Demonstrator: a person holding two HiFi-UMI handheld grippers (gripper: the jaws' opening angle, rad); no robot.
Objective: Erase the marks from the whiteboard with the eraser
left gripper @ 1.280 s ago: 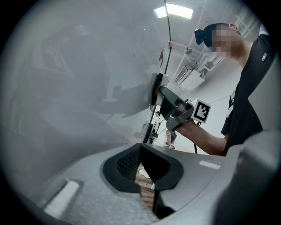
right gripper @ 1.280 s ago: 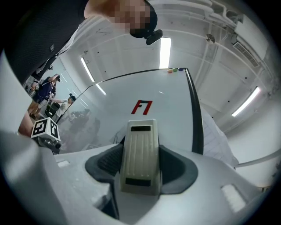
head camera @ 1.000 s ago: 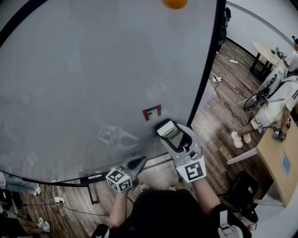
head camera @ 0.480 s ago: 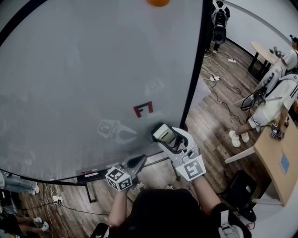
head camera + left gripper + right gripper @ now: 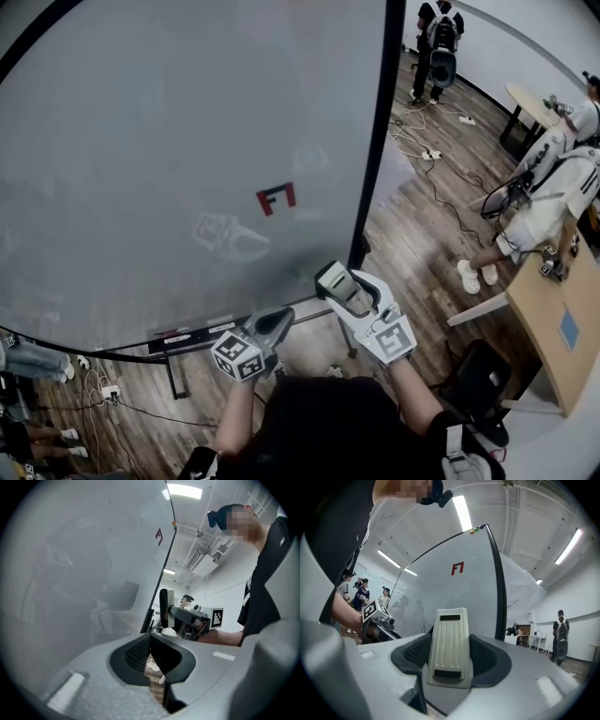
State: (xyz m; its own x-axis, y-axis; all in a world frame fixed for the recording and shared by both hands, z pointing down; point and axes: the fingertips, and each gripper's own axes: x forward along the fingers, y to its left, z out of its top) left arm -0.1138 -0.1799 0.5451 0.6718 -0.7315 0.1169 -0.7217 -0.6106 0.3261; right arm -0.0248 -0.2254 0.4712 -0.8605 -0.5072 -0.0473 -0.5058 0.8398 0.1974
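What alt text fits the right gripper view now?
The right gripper has its jaws clamped on a cream ribbed eraser, pointed toward a tall whiteboard that bears a small red mark. People stand in the room beyond.

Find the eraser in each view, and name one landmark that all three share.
Head view: the eraser is at lower centre, held in the right gripper.
Left gripper view: it is just right of centre, seen edge-on.
Right gripper view: it is at centre, between the fingers.
Shared landmark: the red F mark on the whiteboard.
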